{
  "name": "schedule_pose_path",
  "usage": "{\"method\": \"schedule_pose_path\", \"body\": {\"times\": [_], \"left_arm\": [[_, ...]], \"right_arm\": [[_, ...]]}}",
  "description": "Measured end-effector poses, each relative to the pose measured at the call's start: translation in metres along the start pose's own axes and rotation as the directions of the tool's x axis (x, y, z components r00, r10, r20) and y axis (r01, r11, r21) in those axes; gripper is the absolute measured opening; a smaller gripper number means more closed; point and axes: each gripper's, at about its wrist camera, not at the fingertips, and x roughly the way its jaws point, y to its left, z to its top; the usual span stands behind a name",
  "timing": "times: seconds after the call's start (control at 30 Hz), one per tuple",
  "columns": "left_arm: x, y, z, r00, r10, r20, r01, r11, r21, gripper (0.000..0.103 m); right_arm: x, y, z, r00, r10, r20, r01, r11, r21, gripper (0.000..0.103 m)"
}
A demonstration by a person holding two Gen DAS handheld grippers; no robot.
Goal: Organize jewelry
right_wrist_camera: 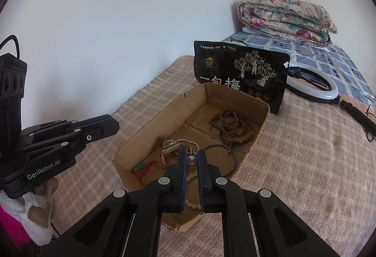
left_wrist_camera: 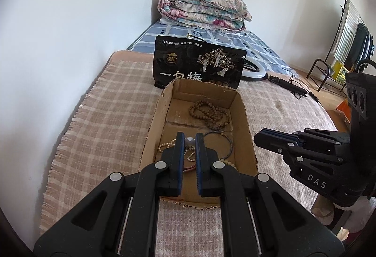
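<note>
An open cardboard box [left_wrist_camera: 244, 120] [right_wrist_camera: 150, 125] lies on a plaid blanket and holds jewelry. Inside are a brown wooden bead necklace [left_wrist_camera: 209, 113] [right_wrist_camera: 232, 128], a dark thin bangle [left_wrist_camera: 223, 142] [right_wrist_camera: 225, 158], a cream bead string [left_wrist_camera: 165, 145] [right_wrist_camera: 191, 203], a watch [right_wrist_camera: 170, 144] and a red cord with a green charm [right_wrist_camera: 143, 166]. My left gripper [left_wrist_camera: 189, 137] [right_wrist_camera: 116, 125] hovers over the box's near end, shut and holding nothing. My right gripper [right_wrist_camera: 192, 153] [left_wrist_camera: 257, 138] hangs over the box's near right side, also shut and empty.
A black snack bag [left_wrist_camera: 199, 62] [right_wrist_camera: 239, 71] stands right behind the box. A ring light [left_wrist_camera: 253, 69] [right_wrist_camera: 329, 92] with its cable lies to the right of it. A folded floral quilt [left_wrist_camera: 202, 8] sits at the far end. A white wall borders the left; a clothes rack [left_wrist_camera: 347, 29] stands far right.
</note>
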Motion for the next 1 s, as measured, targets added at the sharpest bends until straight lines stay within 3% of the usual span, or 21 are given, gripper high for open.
{"method": "schedule_pose_path", "body": {"times": [0.43,0.53,0.6,0.63,0.7,0.73,0.8,0.87,0.93,1.0], "left_arm": [[0.007,0.002,0.002,1.0,0.012,-0.007,-0.012,1.0,0.001,0.006],[0.009,0.003,0.002,1.0,0.021,-0.011,-0.021,1.0,0.008,0.007],[0.008,0.005,0.001,1.0,0.026,-0.012,-0.026,1.0,0.008,0.01],[0.008,0.005,0.0,1.0,0.028,-0.014,-0.027,1.0,0.007,0.014],[0.006,0.006,-0.001,0.999,0.034,-0.008,-0.034,0.999,0.002,0.04],[0.005,0.007,-0.001,0.999,0.037,-0.002,-0.037,0.999,-0.001,0.041],[0.004,0.007,0.0,0.999,0.04,0.001,-0.04,0.999,-0.003,0.041],[0.003,0.008,0.0,0.999,0.043,0.001,-0.043,0.999,-0.006,0.041],[0.002,0.008,0.0,0.999,0.046,0.0,-0.046,0.999,-0.007,0.043],[0.002,0.008,0.001,0.999,0.045,0.003,-0.045,0.999,-0.006,0.052]], "right_arm": [[0.017,0.0,0.003,1.0,-0.002,-0.011,0.002,1.0,0.012,0.007],[0.018,0.001,0.003,1.0,-0.009,-0.003,0.009,1.0,0.016,0.024],[0.019,0.0,0.003,1.0,-0.013,-0.003,0.013,1.0,0.021,0.024],[0.019,-0.001,0.004,1.0,-0.017,-0.003,0.017,1.0,0.024,0.027],[0.019,-0.002,0.003,1.0,-0.02,-0.001,0.02,0.999,0.031,0.029],[0.019,-0.003,0.003,1.0,-0.023,-0.002,0.023,0.999,0.035,0.032],[0.018,-0.005,0.002,0.999,-0.036,-0.001,0.036,0.999,0.038,0.042],[0.016,-0.006,0.002,0.998,-0.056,0.011,0.055,0.998,0.041,0.062],[0.013,-0.009,0.001,0.997,-0.071,0.019,0.071,0.996,0.048,0.071],[0.011,-0.011,0.0,0.996,-0.09,0.022,0.088,0.995,0.055,0.081]]}}
